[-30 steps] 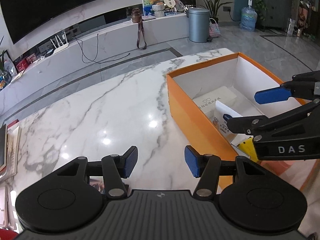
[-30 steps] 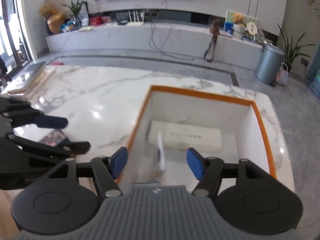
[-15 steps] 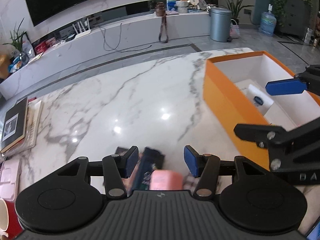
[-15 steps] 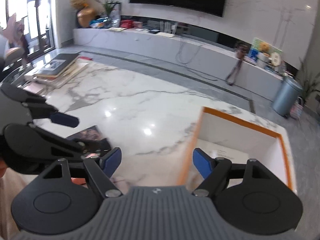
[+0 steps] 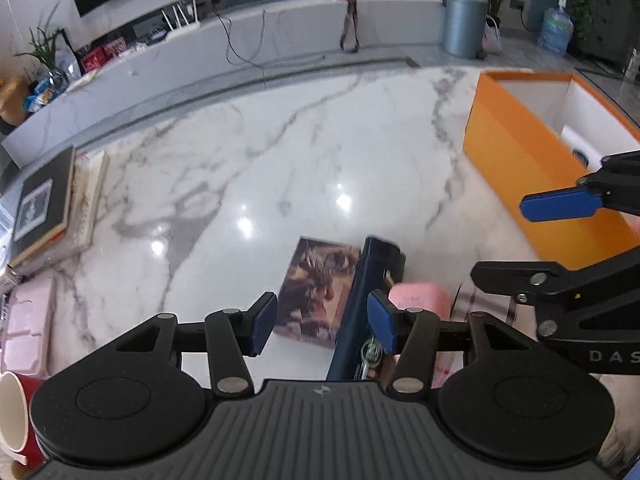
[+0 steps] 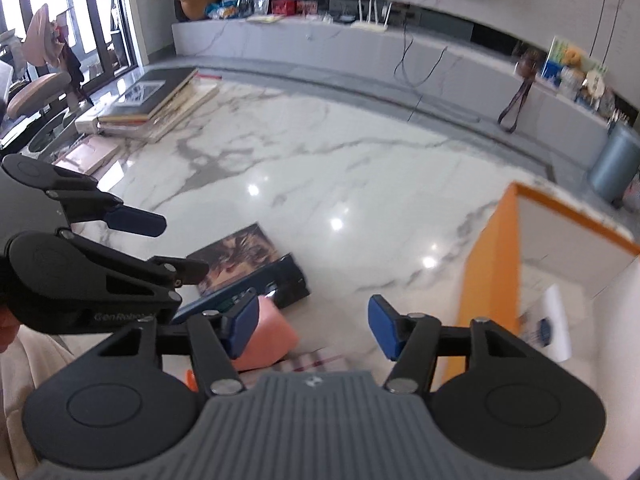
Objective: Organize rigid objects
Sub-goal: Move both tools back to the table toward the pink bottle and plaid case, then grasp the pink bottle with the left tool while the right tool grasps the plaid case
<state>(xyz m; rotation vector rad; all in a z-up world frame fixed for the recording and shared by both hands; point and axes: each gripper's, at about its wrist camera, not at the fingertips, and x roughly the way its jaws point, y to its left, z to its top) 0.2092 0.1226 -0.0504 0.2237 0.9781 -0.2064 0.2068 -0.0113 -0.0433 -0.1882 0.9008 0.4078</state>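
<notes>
An orange box [image 5: 516,160] with white inner walls stands at the right of the marble table; it holds white packets [image 6: 552,320]. Near the table's front lie a brown picture booklet [image 5: 316,284], a long dark blue box [image 5: 366,304], a pink box [image 5: 416,300] and a striped card [image 5: 484,300]. My left gripper [image 5: 322,324] is open and empty, low over the booklet and dark blue box. My right gripper [image 6: 314,326] is open and empty, above the pink box [image 6: 268,340], left of the orange box [image 6: 484,276].
A stack of books [image 5: 52,208] lies at the table's left edge, with a pink case [image 5: 24,332] and a red mug [image 5: 16,416] nearer me. A long white TV bench [image 5: 280,28] and a grey bin [image 5: 464,24] stand beyond the table.
Both grippers have pulled back left from the orange box toward the front of the table. The booklet, dark blue box and pink box have come into view under them.
</notes>
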